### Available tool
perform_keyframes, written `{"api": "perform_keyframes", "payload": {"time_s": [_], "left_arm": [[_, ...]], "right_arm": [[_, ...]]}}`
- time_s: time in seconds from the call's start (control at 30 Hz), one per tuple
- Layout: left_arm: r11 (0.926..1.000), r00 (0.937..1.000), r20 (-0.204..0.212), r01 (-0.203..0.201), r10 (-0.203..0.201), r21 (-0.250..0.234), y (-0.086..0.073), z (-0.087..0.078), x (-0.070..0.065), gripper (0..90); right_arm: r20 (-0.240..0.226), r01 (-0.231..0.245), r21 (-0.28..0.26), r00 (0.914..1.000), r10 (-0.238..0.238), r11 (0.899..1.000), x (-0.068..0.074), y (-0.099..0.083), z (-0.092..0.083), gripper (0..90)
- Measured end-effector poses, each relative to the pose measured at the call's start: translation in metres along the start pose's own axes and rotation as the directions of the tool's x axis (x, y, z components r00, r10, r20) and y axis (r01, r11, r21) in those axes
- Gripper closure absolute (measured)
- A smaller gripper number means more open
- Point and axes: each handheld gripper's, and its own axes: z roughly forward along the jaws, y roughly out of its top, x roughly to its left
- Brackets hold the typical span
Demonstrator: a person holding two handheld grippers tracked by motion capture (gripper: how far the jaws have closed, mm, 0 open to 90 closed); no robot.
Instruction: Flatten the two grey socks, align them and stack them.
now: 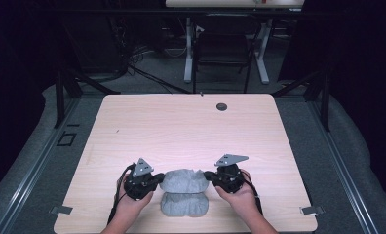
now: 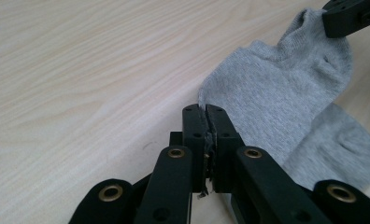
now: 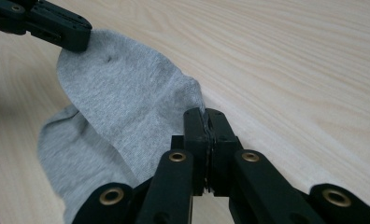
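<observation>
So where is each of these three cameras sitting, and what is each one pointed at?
High view: fixed above the person's side, looking forward and down on the wooden table; both hands, the left gripper and right gripper enter from below.
Left gripper view: rides the left gripper, looking along its shut jaws across the grey sock.
Right gripper view: rides the right gripper, facing back over the sock.
Shared: both gripper views show the same sock and the opposite gripper at its far edge.
</observation>
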Motion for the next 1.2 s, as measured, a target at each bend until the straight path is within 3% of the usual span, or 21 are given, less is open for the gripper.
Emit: {"api": "perform_keyframes", "payload": {"time_s": [0.3,0.6,0.77,1.2], "left_arm": [[0.999,0.9989,0.029,-0.038,0.037,0.023,-0.014,-0.013,-0.016,87.9],[0.9989,0.9988,0.038,-0.033,0.031,0.034,-0.026,-0.018,-0.025,87.9],[0.9993,0.999,0.044,-0.014,0.013,0.034,-0.034,-0.017,-0.023,88.0],[0.9979,0.9987,0.045,-0.027,0.024,0.058,-0.041,-0.01,-0.025,87.9]], "right_arm": [[-0.038,0.0,0.014,0.9993,0.0,1.0,0.015,-0.012,-0.016,88.2],[-0.06,0.033,0.041,0.9978,-0.03,0.999,0.03,-0.021,-0.018,88.4],[-0.075,0.025,0.037,0.9969,-0.022,0.999,0.031,-0.024,-0.018,88.4],[-0.071,0.024,0.056,0.9973,-0.02,0.998,0.029,-0.031,-0.014,88.4]]}}
